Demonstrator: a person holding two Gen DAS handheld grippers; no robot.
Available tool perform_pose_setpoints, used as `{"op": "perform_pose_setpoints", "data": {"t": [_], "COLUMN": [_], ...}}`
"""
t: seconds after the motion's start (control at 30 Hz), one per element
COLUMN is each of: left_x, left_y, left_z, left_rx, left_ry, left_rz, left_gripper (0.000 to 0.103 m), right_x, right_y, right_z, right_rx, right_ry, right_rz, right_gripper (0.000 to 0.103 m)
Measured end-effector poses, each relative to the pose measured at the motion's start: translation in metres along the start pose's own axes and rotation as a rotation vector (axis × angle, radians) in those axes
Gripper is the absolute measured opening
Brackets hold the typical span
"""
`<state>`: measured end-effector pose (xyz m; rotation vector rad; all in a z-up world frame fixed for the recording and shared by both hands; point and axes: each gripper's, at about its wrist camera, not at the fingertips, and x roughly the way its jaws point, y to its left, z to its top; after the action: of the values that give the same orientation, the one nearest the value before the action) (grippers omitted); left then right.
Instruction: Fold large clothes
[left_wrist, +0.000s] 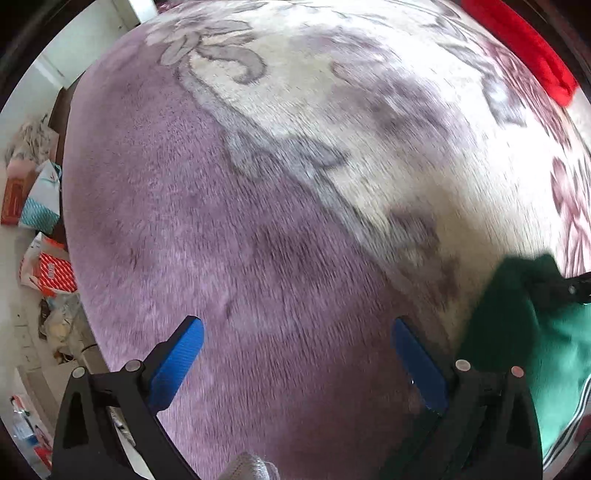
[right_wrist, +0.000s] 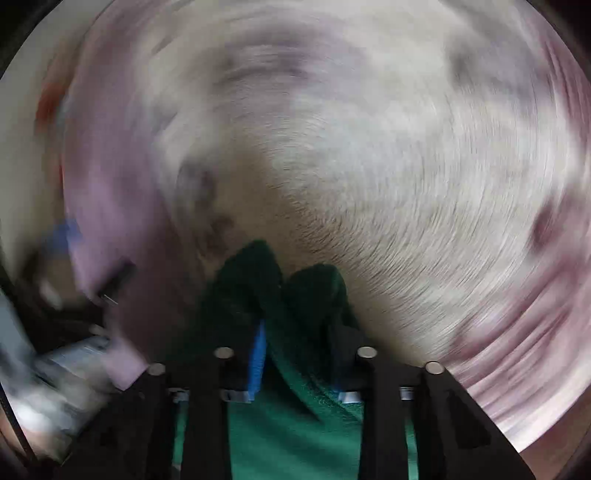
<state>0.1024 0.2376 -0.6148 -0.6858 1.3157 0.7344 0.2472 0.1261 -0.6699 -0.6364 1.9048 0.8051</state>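
On the fuzzy purple & cream blanket (left_wrist: 207, 229) w/ flower shapes, the left gripper (left_wrist: 295, 354) points down, its blue pads spread wide w/ nothing between them. To its right lies the green cloth (left_wrist: 524, 332), w/ striped trim at its near edge. The right gripper (right_wrist: 295, 350) has a bunch of that green cloth squeezed between its pads; the right wrist view is very blurry. A red cloth (left_wrist: 517, 40) sits at the far right. Bags & boxes (left_wrist: 40, 206) lie on the floor at left; no words on them can be read.
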Motion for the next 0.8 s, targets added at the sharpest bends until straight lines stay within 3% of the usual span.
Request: {"op": "perform_pose_setpoints", "data": {"t": [0.1, 0.17, 0.2, 0.27, 0.3, 0.37, 0.4, 0.53, 0.6, 0.63, 0.67, 0.7, 0.77, 0.8], "left_x": [0.002, 0.004, 0.005, 0.006, 0.007, 0.011, 0.013, 0.022, 0.025, 0.025, 0.026, 0.025, 0.024, 0.023], "left_y": [0.003, 0.004, 0.005, 0.008, 0.01, 0.016, 0.02, 0.036, 0.042, 0.045, 0.045, 0.045, 0.044, 0.044], "left_z": [0.006, 0.005, 0.004, 0.001, -0.001, -0.008, -0.011, -0.016, -0.019, -0.02, -0.02, -0.021, -0.022, -0.022], "left_rx": [0.001, 0.006, 0.01, 0.015, 0.02, 0.014, 0.008, -0.021, -0.031, -0.03, -0.023, -0.014, -0.001, 0.001], "left_ry": [-0.001, 0.015, 0.025, 0.033, 0.038, 0.046, 0.051, 0.075, 0.083, 0.082, 0.078, 0.074, 0.064, 0.059], "left_rz": [-0.016, -0.036, -0.046, -0.046, -0.039, -0.018, -0.009, 0.009, 0.012, 0.014, 0.018, 0.023, 0.027, 0.026], "left_gripper": [0.103, 0.103, 0.103, 0.103, 0.103, 0.103, 0.103, 0.103, 0.103, 0.103, 0.103, 0.103, 0.103, 0.103], "right_x": [0.017, 0.02, 0.017, -0.002, -0.016, -0.036, -0.041, -0.018, 0.008, 0.029, 0.036, 0.041, 0.04, 0.039], "right_y": [-0.069, -0.079, -0.075, -0.055, -0.038, -0.01, 0.009, 0.05, 0.076, 0.083, 0.08, 0.067, 0.023, -0.011], "right_z": [-0.003, -0.003, 0.0, 0.008, 0.012, 0.016, 0.016, 0.017, 0.011, 0.009, 0.013, 0.025, 0.047, 0.051], "right_rx": [0.456, 0.464, 0.419, 0.266, 0.154, 0.008, -0.086, -0.31, -0.475, -0.544, -0.501, -0.363, -0.002, 0.229], "right_ry": [0.087, 0.115, 0.124, 0.127, 0.101, 0.032, 0.008, 0.077, 0.082, 0.098, 0.11, 0.137, 0.185, 0.208], "right_rz": [0.369, 0.422, 0.404, 0.294, 0.189, 0.033, -0.051, -0.187, -0.323, -0.41, -0.384, -0.304, -0.091, 0.064], "right_gripper": [0.027, 0.027, 0.027, 0.035, 0.04, 0.077, 0.082, 0.082, 0.065, 0.04, 0.032, 0.03, 0.028, 0.028]}}
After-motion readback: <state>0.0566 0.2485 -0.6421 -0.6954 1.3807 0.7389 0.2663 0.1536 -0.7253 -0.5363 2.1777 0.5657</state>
